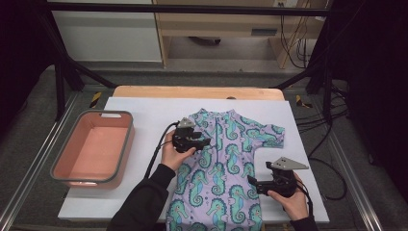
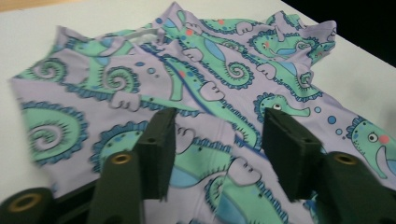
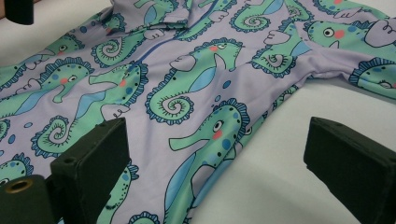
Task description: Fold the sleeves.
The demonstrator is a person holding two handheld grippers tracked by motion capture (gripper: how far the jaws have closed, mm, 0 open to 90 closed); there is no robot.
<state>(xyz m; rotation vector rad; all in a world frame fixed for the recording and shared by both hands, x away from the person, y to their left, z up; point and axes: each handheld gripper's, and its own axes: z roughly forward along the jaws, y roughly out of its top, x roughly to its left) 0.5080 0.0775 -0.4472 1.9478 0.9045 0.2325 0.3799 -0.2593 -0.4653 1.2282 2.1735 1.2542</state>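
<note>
On a white table [image 1: 144, 115] in a dark room, seahorse swimsuit [image 1: 221, 163], pink bin [image 1: 94, 147], both jaws apart, empty.

One swimsuit [image 1: 221, 163] lies on the counter [image 1: 144, 115] — lilac, printed with seahorses. One pink tub [image 1: 94, 147] with a grey rim sits beside it. Two grippers work here — the left gripper [image 1: 204, 143] and the right gripper [image 1: 252, 182] — each in one hand, two hands in all.
</note>
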